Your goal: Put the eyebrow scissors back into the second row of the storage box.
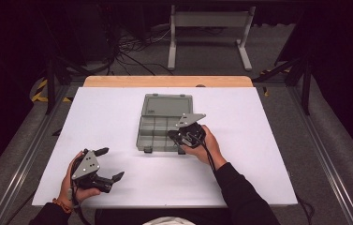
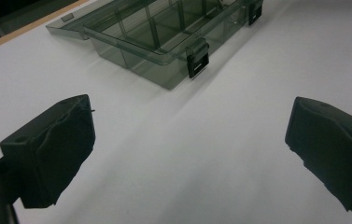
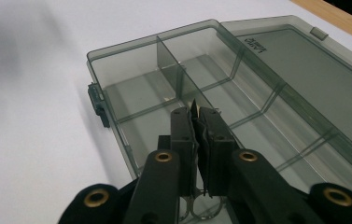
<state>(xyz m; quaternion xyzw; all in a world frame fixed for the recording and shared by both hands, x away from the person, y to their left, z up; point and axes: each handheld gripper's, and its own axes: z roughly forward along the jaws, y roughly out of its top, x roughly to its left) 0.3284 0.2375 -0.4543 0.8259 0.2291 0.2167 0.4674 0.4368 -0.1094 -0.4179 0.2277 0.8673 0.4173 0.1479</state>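
Note:
An open smoke-grey plastic compartment box (image 1: 141, 136) lies mid-table, its lid (image 1: 167, 104) folded flat behind it. My right gripper (image 1: 173, 135) hangs over the box's front right compartments, shut on a thin metal item (image 3: 195, 107). The item looks like small scissors: a pale tip pokes out past the jaws and wire loops (image 3: 198, 211) show below them. In the right gripper view the box (image 3: 122, 50) and its dividers lie just beneath my right gripper (image 3: 196, 115). My left gripper (image 1: 112, 164) rests open at the table's front left, nothing between its jaws. The box (image 2: 131, 56) lies beyond my left gripper (image 2: 187, 140).
The white tabletop (image 1: 258, 154) has a wooden strip (image 1: 165, 81) along its far edge. Two black latches (image 2: 197, 59) stick out from the box's front wall. Cables and a white metal frame (image 1: 209, 28) stand on the floor beyond the table.

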